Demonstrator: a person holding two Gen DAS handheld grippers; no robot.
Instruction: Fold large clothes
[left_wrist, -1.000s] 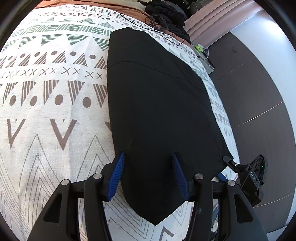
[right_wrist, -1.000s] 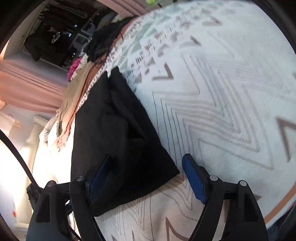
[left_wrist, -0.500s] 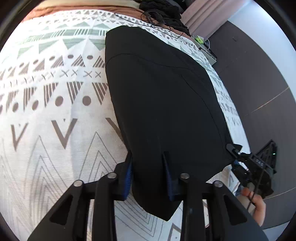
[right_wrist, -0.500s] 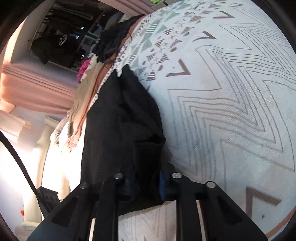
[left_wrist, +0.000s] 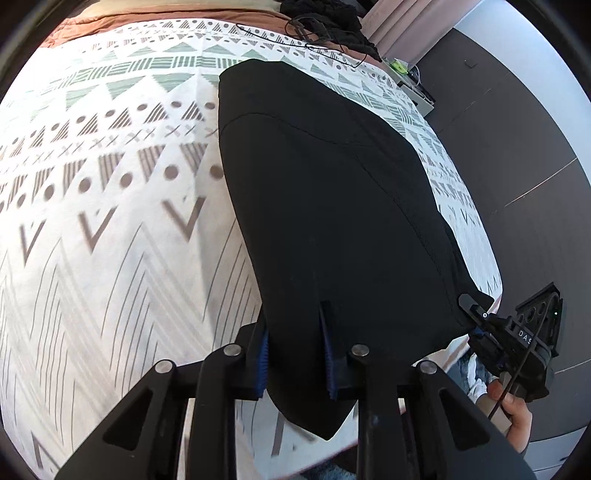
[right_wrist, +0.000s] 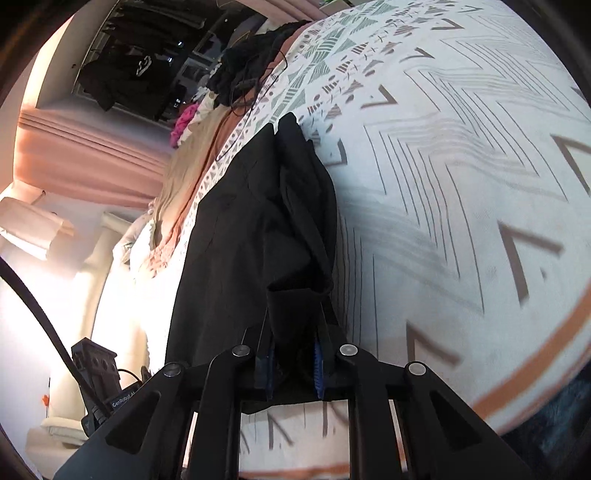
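Both jaws, wide a second ago, now pinch the black garment (left_wrist: 332, 206): left gripper (left_wrist: 295, 354) closing, right gripper (right_wrist: 293, 363) clenched; its near edge lifts, bunching.

- A bed (left_wrist: 110, 240) under a white bedspread patterned with chevrons, dots and triangles — grey-green and brown.
- Dark floor (left_wrist: 524, 155) beside it.
- Pink curtains (right_wrist: 81, 147), brightly lit.
- A dark clothes rack (right_wrist: 129, 70) beyond.

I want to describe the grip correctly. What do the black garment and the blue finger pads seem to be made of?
Black garment: probably a thin woven fabric, matte; it shows stitched seams and drapes in soft folds. Blue pads: probably rubber or soft plastic, ribbed on the edge, though the look leaves this open.
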